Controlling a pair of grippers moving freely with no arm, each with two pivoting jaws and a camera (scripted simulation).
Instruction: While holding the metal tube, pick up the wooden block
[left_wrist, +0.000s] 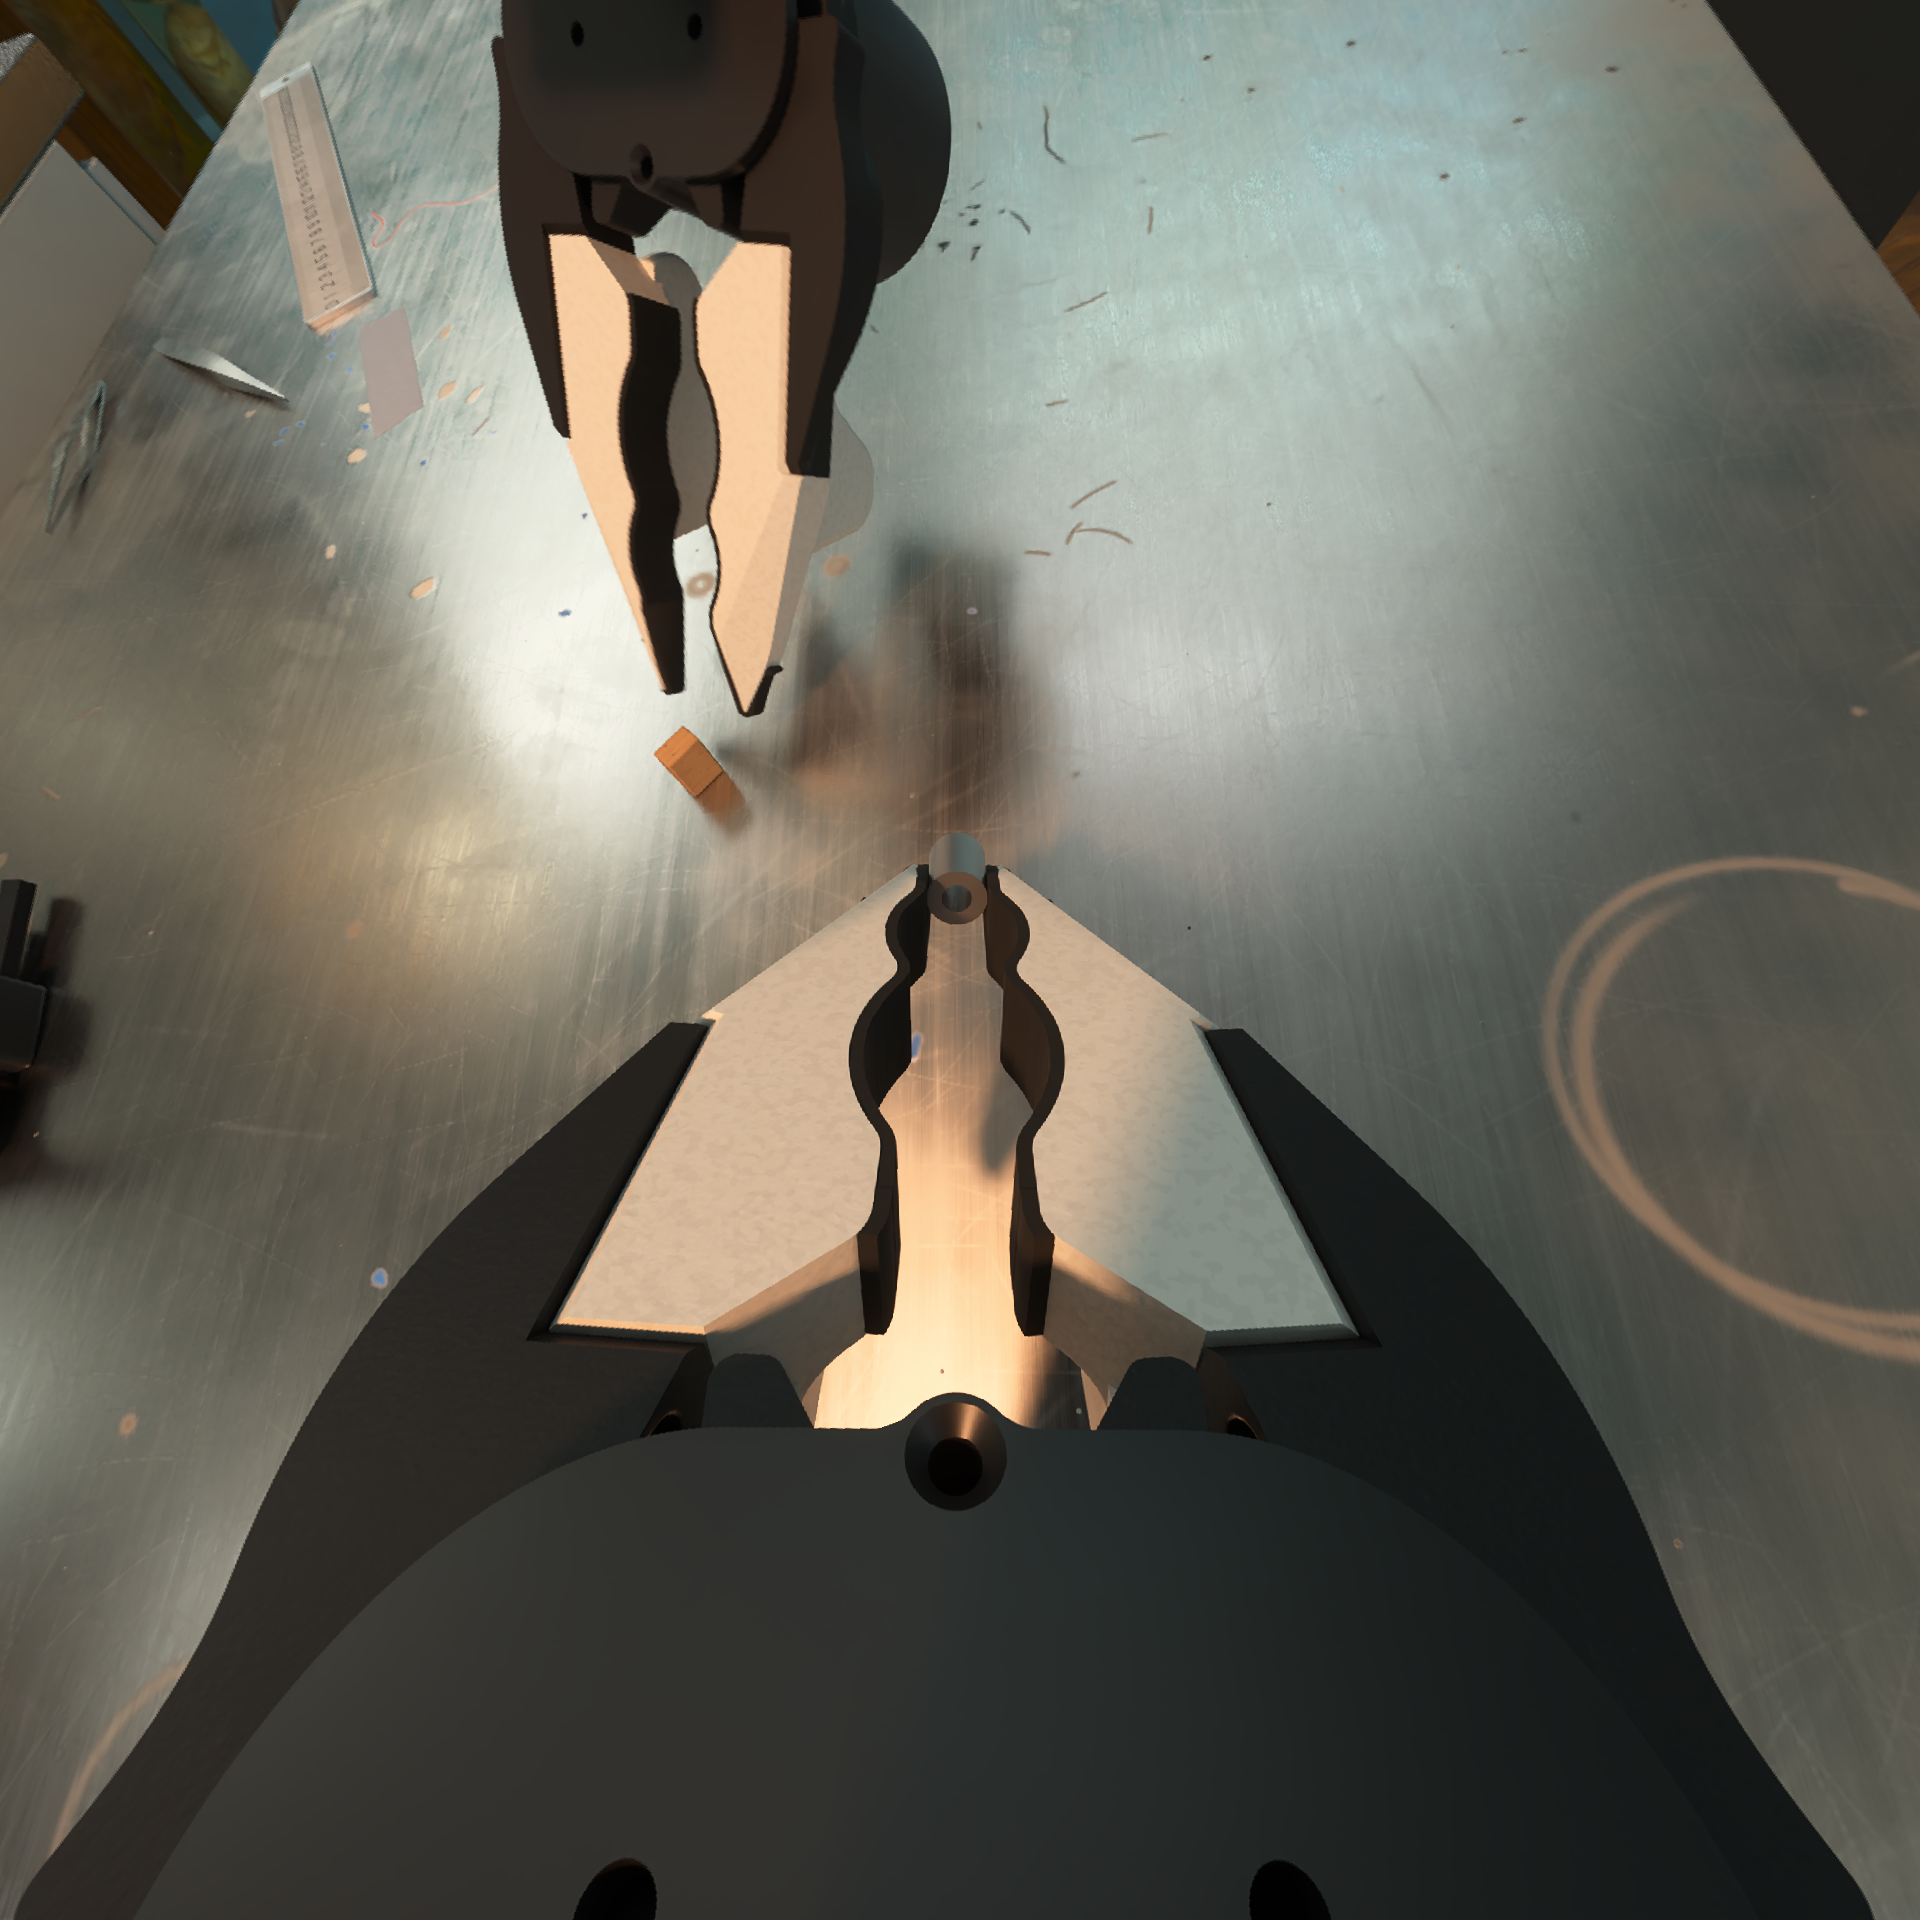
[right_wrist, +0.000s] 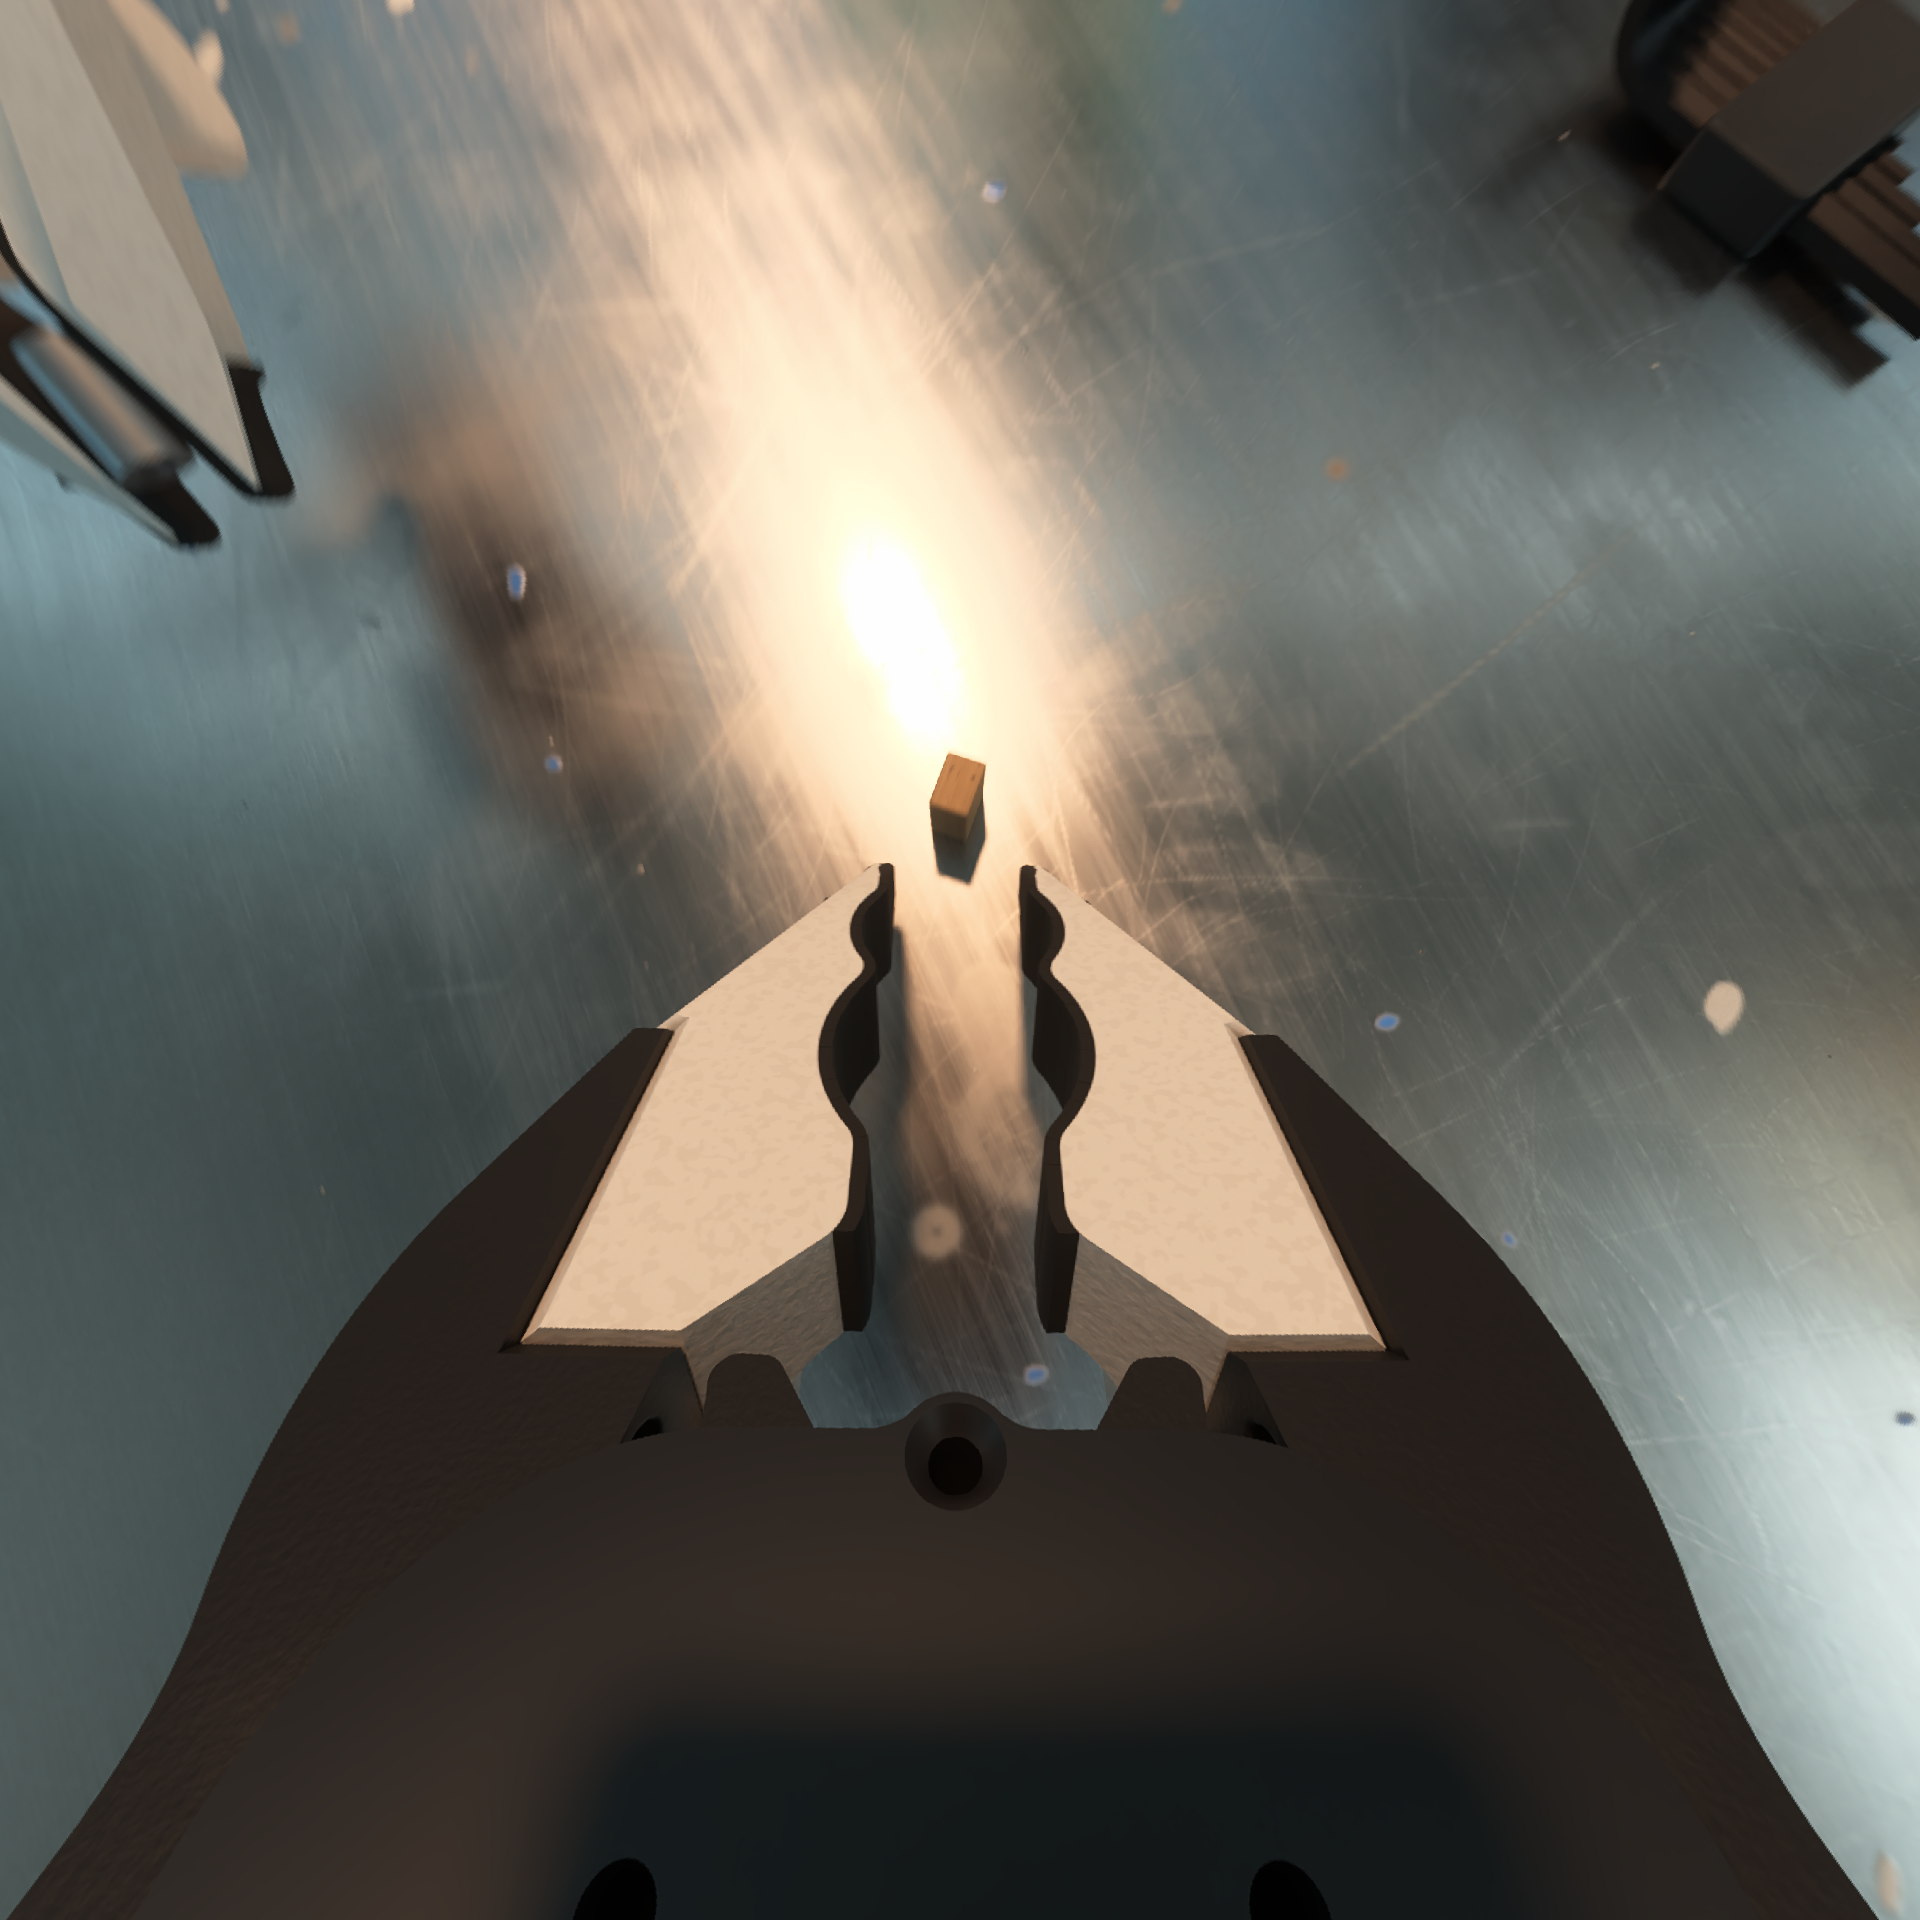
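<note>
My left gripper is shut on a short grey metal tube, held at the fingertips above the steel table. A small wooden block lies on the table, ahead and to the left of the tube. My right gripper hangs open just above and behind the block, fingertips pointing down at it. In the right wrist view the right gripper is open and empty, with the wooden block lying just beyond its fingertips. The left gripper shows at upper left there, with the tube between its fingers.
A metal ruler lies at the far left with a metal shard and a grey card beside it. A dark ribbed part sits at the right wrist view's upper right and at the left edge of the left wrist view.
</note>
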